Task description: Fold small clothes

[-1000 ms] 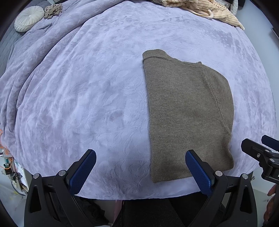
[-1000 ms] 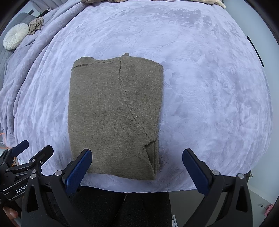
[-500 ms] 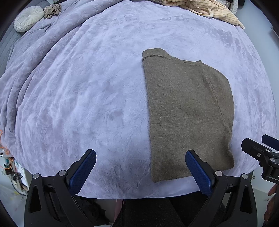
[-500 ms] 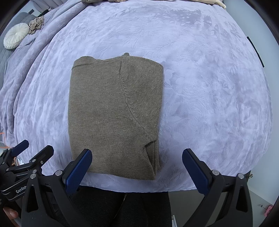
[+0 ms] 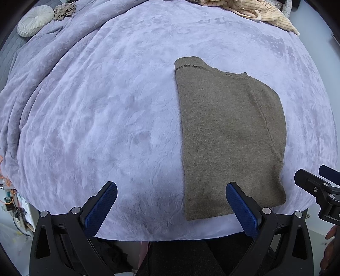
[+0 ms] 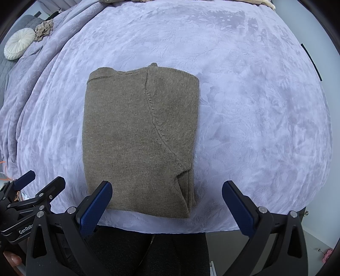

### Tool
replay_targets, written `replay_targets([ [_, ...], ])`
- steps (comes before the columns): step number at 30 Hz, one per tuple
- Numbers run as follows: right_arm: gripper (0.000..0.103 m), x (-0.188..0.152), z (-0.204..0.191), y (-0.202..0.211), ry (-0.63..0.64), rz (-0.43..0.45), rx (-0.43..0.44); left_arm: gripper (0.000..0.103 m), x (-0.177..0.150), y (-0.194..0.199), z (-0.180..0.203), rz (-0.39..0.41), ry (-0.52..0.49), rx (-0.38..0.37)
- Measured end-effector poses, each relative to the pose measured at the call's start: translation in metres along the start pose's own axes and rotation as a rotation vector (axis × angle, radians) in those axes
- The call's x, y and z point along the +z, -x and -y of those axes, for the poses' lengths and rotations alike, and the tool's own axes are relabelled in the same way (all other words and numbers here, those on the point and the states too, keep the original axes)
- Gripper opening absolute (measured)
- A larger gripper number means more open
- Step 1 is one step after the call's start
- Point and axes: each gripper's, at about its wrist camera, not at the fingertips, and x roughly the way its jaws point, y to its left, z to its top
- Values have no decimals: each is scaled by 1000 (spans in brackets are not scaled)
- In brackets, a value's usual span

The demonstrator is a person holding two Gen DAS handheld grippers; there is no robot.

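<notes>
Across the whole frame spreads the bed's lavender blanket [image 5: 106, 118], plush and faintly patterned. On it, near the bed's front edge, lies the olive-brown sweater [image 6: 138, 138], folded into a neat rectangle, sleeve seam curving down its top layer; in the left wrist view it sits at 3 o'clock. Up at 1 o'clock, a cream ribbed garment [image 5: 255, 10] is heaped on the far edge. Left tongs [image 5: 170, 208] hover spread wide, empty, off the sweater's near left corner. Right tongs [image 6: 167, 203] gape apart too, gripping nothing. At 11 o'clock rests a round white cushion [image 5: 35, 20], a small crumpled beige cloth [image 5: 64, 10] just beside it.
</notes>
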Motion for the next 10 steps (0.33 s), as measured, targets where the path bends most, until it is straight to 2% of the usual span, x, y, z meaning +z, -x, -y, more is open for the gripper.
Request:
replay_targets([
  [10,103,-1,0,-2,2,-5,-1,102,0,1,-3,14,19,9],
])
